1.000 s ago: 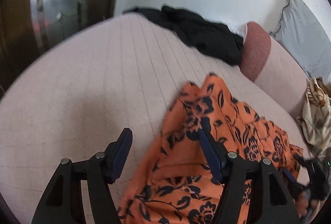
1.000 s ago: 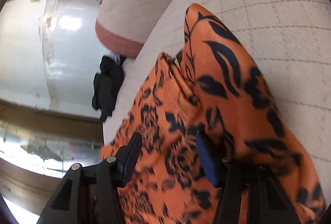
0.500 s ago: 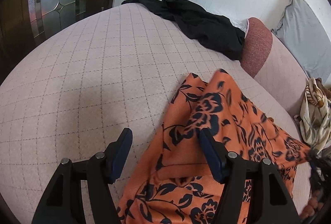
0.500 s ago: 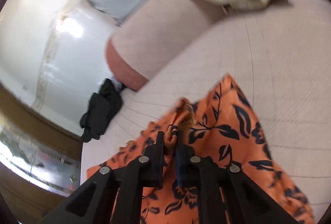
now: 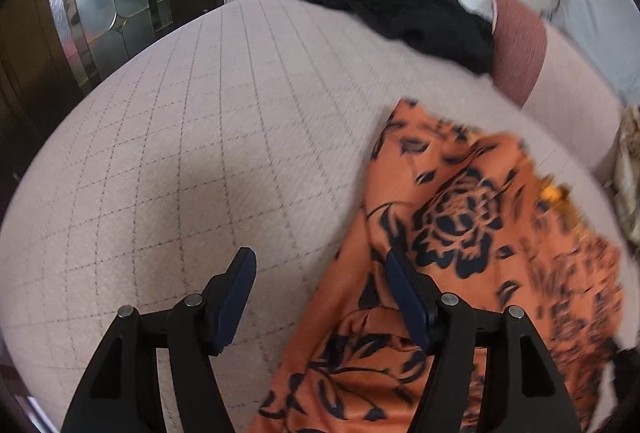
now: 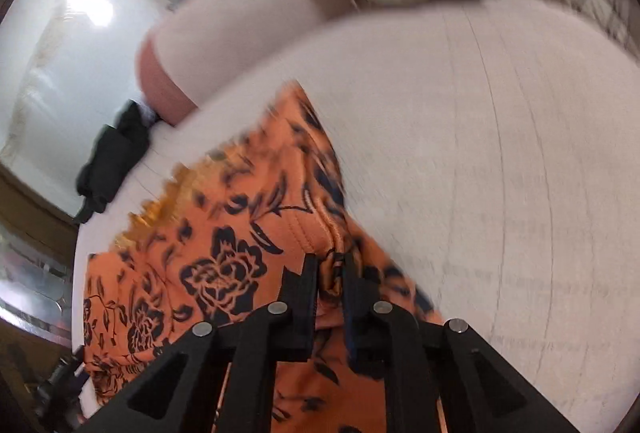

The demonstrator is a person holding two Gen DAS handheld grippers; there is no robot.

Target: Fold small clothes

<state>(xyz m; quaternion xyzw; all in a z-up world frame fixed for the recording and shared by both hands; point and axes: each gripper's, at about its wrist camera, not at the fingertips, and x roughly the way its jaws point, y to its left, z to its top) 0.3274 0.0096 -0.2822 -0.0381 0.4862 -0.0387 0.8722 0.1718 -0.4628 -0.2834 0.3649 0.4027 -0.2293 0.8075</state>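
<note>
Soft daylight, wall glare (image 6: 90, 3) in right view, motion blur, dark fisheye-warped edges

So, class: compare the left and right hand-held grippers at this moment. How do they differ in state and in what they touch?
The left hand-held gripper is open with nothing between its jaws; the right hand-held gripper is shut on a fold of the orange garment. The left hangs over the garment's edge and the pink cover; the right sits fully over the garment. Both have black arms and blue pads.
</note>
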